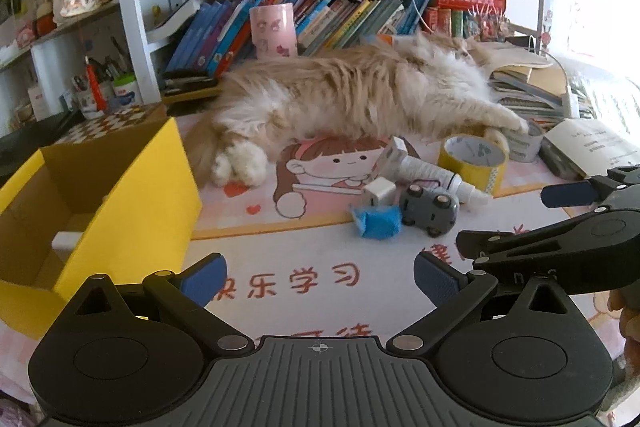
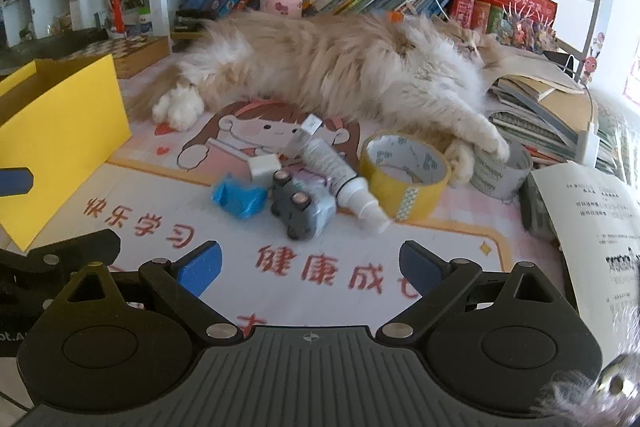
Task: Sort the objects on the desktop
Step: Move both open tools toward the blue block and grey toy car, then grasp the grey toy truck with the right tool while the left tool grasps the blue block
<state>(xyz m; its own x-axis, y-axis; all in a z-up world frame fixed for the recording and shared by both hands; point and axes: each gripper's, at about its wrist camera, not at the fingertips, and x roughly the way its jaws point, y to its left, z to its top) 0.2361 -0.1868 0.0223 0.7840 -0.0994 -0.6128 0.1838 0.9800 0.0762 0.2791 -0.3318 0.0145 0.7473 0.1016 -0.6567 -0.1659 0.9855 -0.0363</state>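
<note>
On the bench mat, at twelve o'clock from the right tool (image 2: 310,265), lie a grey toy car (image 2: 298,213), blue wad (image 2: 239,199), white bottle (image 2: 340,173) and yellow tape roll (image 2: 404,175), clustered together. Both tools, left (image 1: 320,277) too, stand spread and empty. At nine o'clock sits a yellow box (image 1: 120,203); a cat (image 1: 352,95) sprawls behind.

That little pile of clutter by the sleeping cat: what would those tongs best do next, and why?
Probably ease the right tongs forward onto the grey toy car. Both tongs stand open and empty, the car is the nearest piece of the pile, and it lies clear of the cat. The open yellow box waits to the left.
</note>
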